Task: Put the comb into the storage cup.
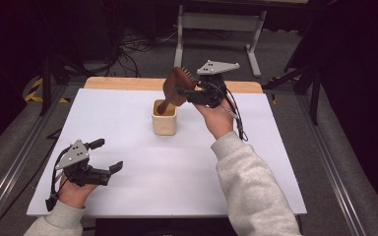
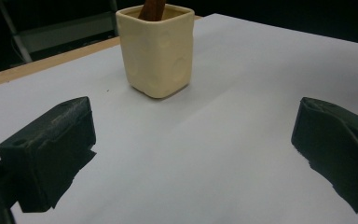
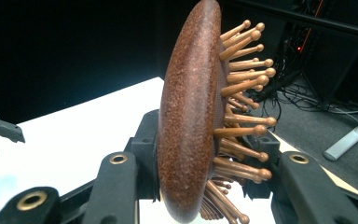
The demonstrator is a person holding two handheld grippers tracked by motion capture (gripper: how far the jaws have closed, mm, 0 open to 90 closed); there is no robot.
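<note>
The wooden hairbrush [image 1: 176, 87] is seen with its handle end already inside the cream cup [image 1: 164, 118], the head tilted above and behind the cup's rim. Insertion is judged largely done; what appears left is lowering or settling the brush and letting go.

The right gripper [image 1: 184, 91] is closed on the brush head, one jaw against the smooth back, the other among the pegs [image 3: 242, 88].

The left gripper [image 1: 109, 156] is held wide apart, nothing between its jaws, low over the white surface [image 1: 187, 172] well in front of the cup and to its left.
</note>
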